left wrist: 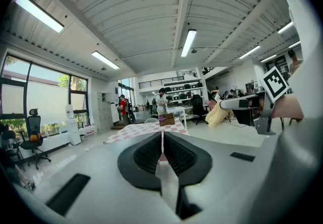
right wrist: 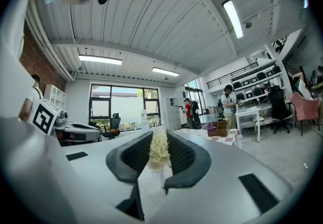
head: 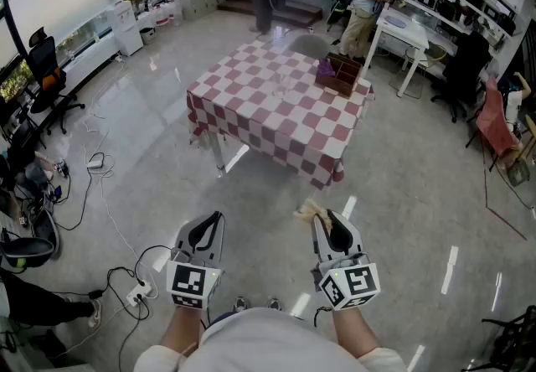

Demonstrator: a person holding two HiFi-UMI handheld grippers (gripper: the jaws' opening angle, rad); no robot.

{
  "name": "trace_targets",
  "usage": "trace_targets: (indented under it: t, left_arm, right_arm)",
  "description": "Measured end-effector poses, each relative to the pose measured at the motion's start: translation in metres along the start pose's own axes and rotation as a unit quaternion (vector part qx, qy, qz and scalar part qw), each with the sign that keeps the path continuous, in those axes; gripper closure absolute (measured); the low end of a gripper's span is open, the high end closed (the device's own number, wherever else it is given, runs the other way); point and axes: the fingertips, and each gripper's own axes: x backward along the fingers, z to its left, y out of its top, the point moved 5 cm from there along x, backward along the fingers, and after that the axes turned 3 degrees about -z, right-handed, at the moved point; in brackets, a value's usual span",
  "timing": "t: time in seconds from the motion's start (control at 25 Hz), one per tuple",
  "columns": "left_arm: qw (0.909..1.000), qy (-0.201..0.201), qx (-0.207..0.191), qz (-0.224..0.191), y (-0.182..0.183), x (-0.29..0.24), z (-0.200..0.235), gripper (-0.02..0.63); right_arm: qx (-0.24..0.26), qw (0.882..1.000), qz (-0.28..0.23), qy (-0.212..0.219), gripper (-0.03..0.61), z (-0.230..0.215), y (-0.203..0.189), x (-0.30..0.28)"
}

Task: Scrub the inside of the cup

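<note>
My right gripper is shut on a pale yellow fibrous scrubber, whose strands stick out past the jaws. My left gripper is shut with nothing in it; in the left gripper view its jaws meet along a thin line. Both are held level in front of me, above the floor and well short of the red-and-white checked table. The left gripper view also catches the scrubber off to the right. I cannot make out a cup on the table from here.
A brown wooden box with something purple beside it sits at the table's far right corner. Cables and a power strip lie on the floor at my left. People stand beyond the table by white desks. Office chairs line the left window wall.
</note>
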Motion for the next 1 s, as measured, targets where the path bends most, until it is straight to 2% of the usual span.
trace_targets:
  t: [0.4, 0.6, 0.84, 1.0]
  left_arm:
    - [0.9998, 0.014, 0.013, -0.005, 0.002, -0.008, -0.017, 0.574]
    - [0.9995, 0.024, 0.020, -0.001, -0.003, -0.013, -0.020, 0.574]
    - [0.9995, 0.022, 0.020, 0.006, -0.010, -0.035, -0.005, 0.574]
    - [0.9996, 0.017, 0.023, 0.008, -0.018, -0.057, 0.021, 0.574]
  right_arm:
    - [-0.022, 0.999, -0.010, 0.021, 0.474, -0.023, -0.001, 0.001]
    - [-0.030, 0.999, 0.002, 0.030, 0.474, -0.034, -0.009, -0.004]
    - [-0.032, 0.999, 0.008, 0.025, 0.474, -0.041, -0.016, -0.026]
    - [-0.030, 0.999, 0.004, 0.019, 0.474, -0.041, -0.021, -0.056]
